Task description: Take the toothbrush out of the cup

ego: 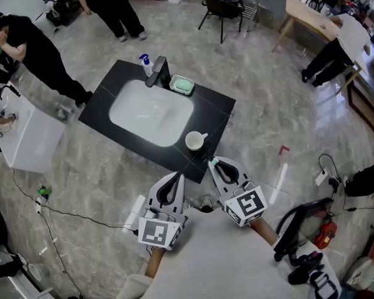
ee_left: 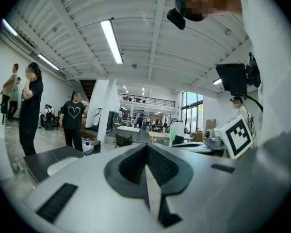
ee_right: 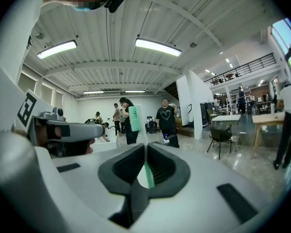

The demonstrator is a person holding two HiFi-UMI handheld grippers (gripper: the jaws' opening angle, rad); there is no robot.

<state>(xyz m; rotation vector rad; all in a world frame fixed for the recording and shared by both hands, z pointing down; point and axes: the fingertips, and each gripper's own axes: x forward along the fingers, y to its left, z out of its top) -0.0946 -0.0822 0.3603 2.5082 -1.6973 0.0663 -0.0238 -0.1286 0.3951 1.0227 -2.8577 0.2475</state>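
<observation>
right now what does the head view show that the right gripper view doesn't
Only the head view: the marker cube on the right gripper and a red extinguisher on the floor. Only the right gripper view: the ceiling lights and the toothbrush bristles. Both: the toothbrush clamped in the right gripper, the left gripper and bystanders.

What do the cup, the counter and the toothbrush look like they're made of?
Cup: plain white, smooth, with a handle; ceramic or plastic, hard to tell.
Counter: matte black slab with faint seams, perhaps stone or tile.
Toothbrush: green and white, probably plastic.
</observation>
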